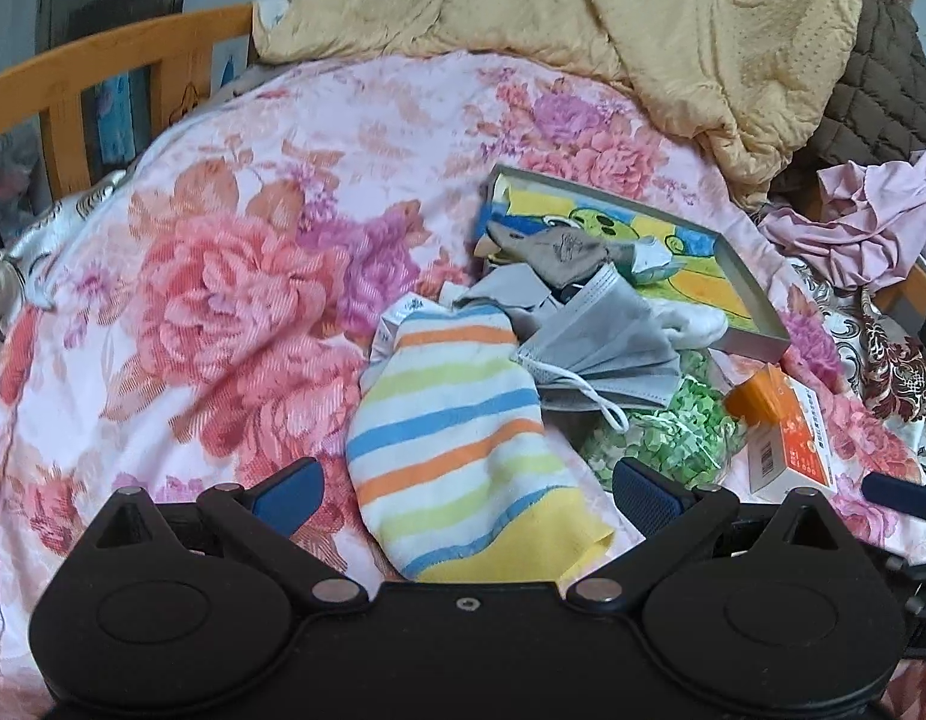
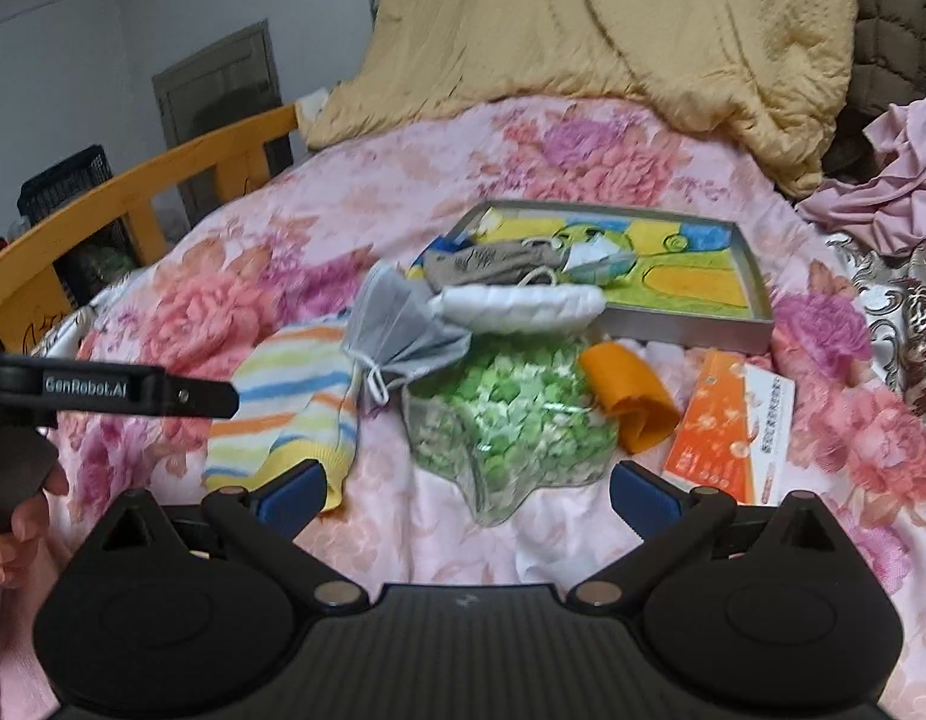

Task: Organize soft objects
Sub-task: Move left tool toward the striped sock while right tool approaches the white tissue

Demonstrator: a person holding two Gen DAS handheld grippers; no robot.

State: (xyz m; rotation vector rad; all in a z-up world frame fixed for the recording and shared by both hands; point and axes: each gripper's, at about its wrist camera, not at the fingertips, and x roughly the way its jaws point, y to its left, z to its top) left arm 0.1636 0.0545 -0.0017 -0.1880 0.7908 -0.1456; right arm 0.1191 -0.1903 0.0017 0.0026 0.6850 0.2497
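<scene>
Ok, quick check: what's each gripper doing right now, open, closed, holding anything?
Left gripper: open, holding nothing; the striped cloth lies between its fingers.
Right gripper: open, holding nothing; the bag of green pieces sits ahead of it.

my left gripper (image 1: 466,489) and right gripper (image 2: 466,489) both spread wide, empty; my left hand (image 2: 19,531) grips its handle.

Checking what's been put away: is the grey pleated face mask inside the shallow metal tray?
No. The grey pleated face mask lies outside the shallow metal tray, draped partly over the striped towel.
</scene>
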